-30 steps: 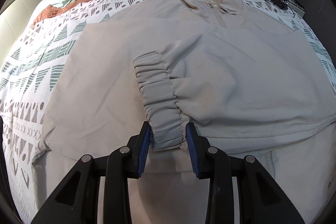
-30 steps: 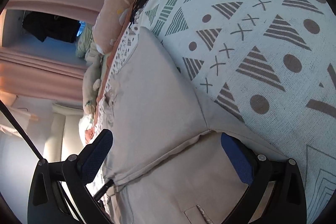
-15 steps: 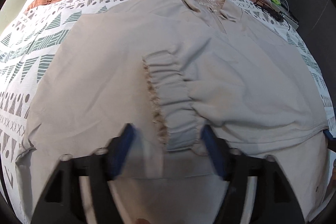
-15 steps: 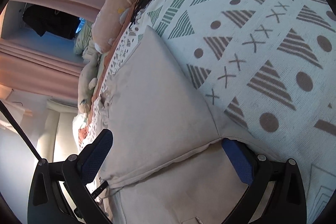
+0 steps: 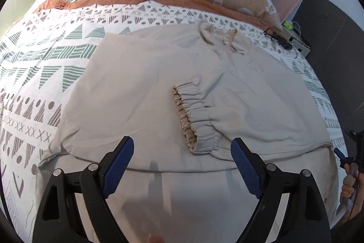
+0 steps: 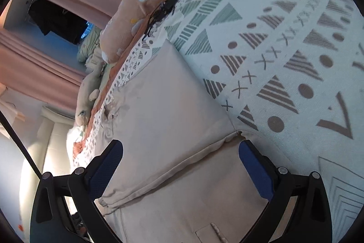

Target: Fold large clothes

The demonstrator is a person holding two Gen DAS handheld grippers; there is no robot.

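From the left wrist, we see the beige jacket (image 5: 159, 74) spread flat on the patterned bedspread (image 5: 45, 56), ahead of the left gripper (image 5: 180, 159), its sleeve folded across the body so the gathered cuff (image 5: 195, 120) lies just ahead of the fingertips, nearer the right-hand finger. We judge it light, limp cloth that will sag and crease wherever it is not supported; the stitched hem or the thick elastic cuff should give the firmest hold. A second ago this gripper pinched the cuff; its jaws have just been opening, now stand spread wide and clear of it, and the cuff lies released on the jacket.

From the right wrist, the right gripper (image 6: 180, 162) is spread wide over the jacket's folded edge (image 6: 173, 165), which crosses between its fingers, the pads not pressing. It was just as wide earlier; more bedspread now shows beyond the fingertips.
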